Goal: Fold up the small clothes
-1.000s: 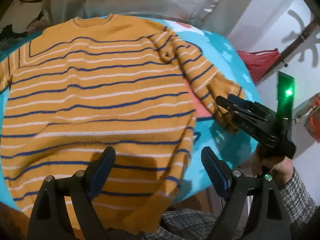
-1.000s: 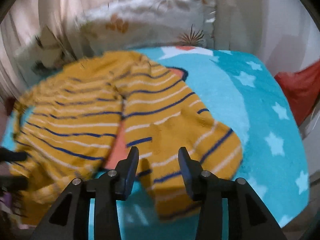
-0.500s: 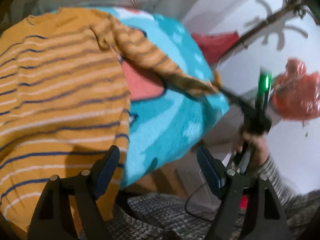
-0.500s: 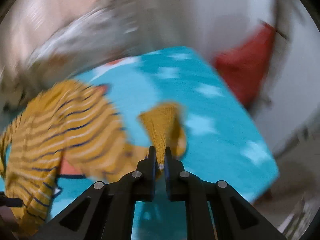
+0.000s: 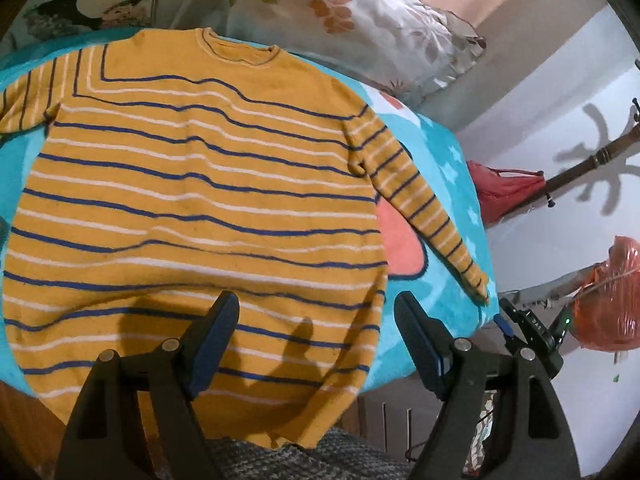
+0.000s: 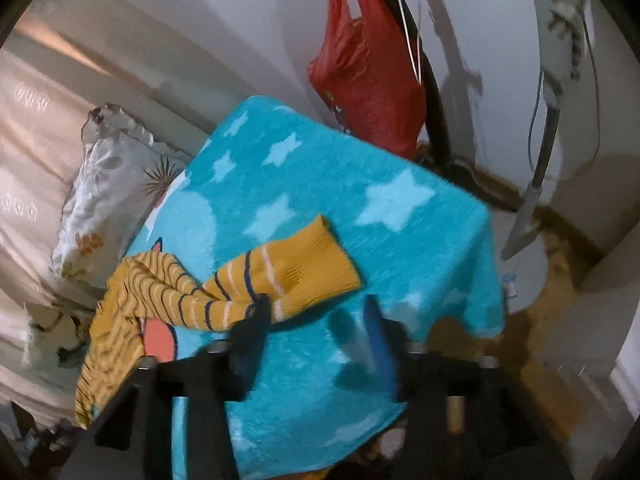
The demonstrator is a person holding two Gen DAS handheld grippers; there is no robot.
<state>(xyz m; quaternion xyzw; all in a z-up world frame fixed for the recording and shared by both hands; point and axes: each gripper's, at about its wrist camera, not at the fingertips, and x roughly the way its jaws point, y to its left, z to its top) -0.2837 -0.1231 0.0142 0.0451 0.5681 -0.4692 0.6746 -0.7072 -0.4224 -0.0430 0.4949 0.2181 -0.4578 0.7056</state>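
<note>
**Sleeve laid out straight; right tongs stand just off the cuff**

The sweater [image 5: 192, 208] lies flat, front up, on the blue star blanket [image 6: 360, 208], with its collar toward the floral pillow [image 5: 360, 12] and its hem toward the person holding the tools. All places below are given relative to the sweater body.

Sleeve: The right-hand sleeve [image 5: 420, 208] runs out from the shoulder in a straight line, slanting away from the body and toward the blanket's near corner. Its long axis points from the shoulder to the cuff [image 6: 316, 264], which rests flat on the blanket close to that corner.

Right tongs [image 6: 316, 320]: The jaws have just been opening and now stand spread, with nothing between them. They sit just beside the cuff, on its near side. One jaw overlaps the sleeve edge in the right wrist view; contact cannot be confirmed there.

Left tongs [image 5: 316, 340]: Spread and empty, hovering over the hem on the side of the body nearest that sleeve.

Judgement: The next fold probably brings the sleeve across the body. The right tongs are the nearer tool to the cuff. The carry would run back along the sleeve's axis toward the shoulder, then over the stripes.
</note>
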